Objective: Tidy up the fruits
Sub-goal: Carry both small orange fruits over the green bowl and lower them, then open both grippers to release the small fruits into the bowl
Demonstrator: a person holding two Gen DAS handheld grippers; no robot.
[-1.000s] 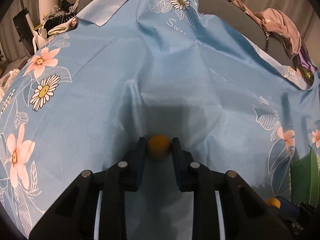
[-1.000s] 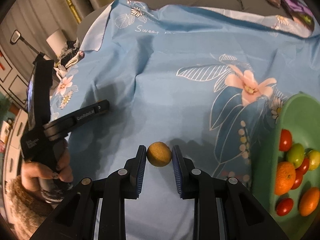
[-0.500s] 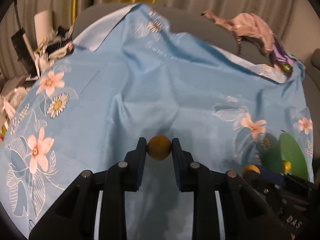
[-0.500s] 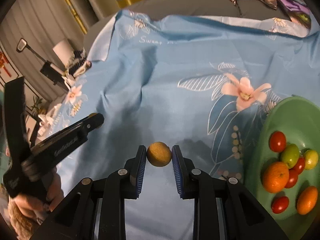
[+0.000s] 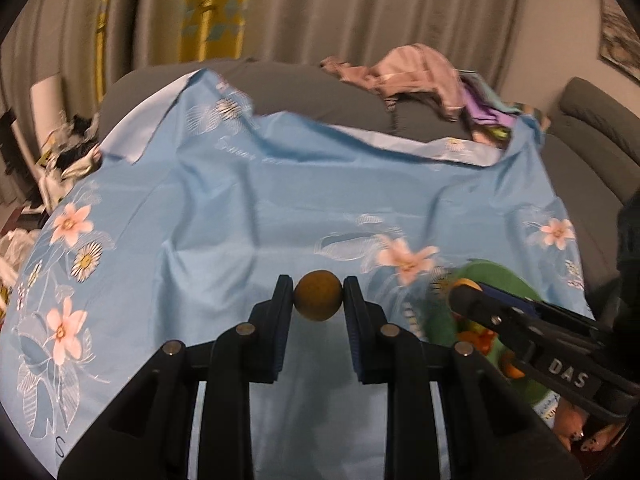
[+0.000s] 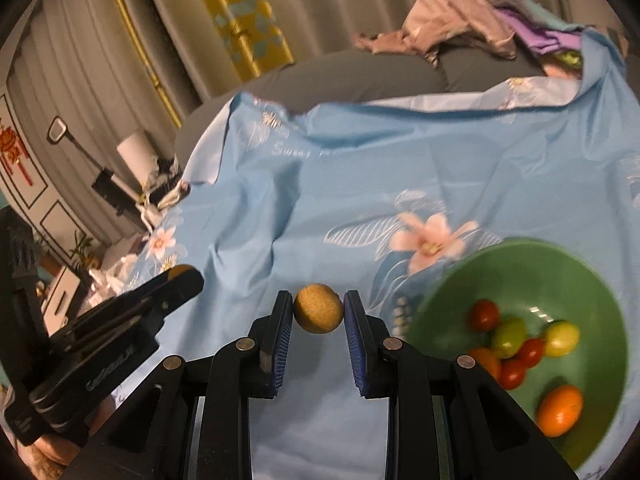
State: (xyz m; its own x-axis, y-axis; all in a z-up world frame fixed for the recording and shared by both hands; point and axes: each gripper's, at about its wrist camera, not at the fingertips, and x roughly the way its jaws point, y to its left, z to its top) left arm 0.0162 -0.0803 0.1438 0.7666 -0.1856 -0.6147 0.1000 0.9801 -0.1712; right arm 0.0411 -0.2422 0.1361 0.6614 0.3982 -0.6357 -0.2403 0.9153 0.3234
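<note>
Your left gripper (image 5: 319, 300) is clamped on a small round tan fruit (image 5: 319, 295), both pads touching its sides; its skin looks matte and speckled, but the kind of fruit is hard to tell. Your right gripper (image 6: 319, 309) is clamped the same way on a second tan fruit (image 6: 319, 308), pinched between the blue ribbed pads (image 6: 354, 332). Both fruits are held above the light blue floral cloth (image 5: 248, 208), clear of it.

Just right of your right gripper sits the green bowl (image 6: 520, 264) on the cloth, its far side cut off by the frame edge. Inside lie a red cherry tomato (image 6: 484, 315), a green one (image 6: 509, 336), a yellow-green one (image 6: 562, 338), more red ones partly hidden behind the gripper arm, and an orange kumquat-like fruit (image 6: 559, 410).

From the left wrist view the bowl is mostly hidden behind the right gripper's black body, which carries the letters "DAS"; only a green sliver and blurred orange patches show.

Beyond the cloth, a gray sofa (image 6: 360, 76) carries a heap of pink and purple clothes (image 6: 460, 24), blurred. Pleated curtains (image 5: 360, 8) close the background.
</note>
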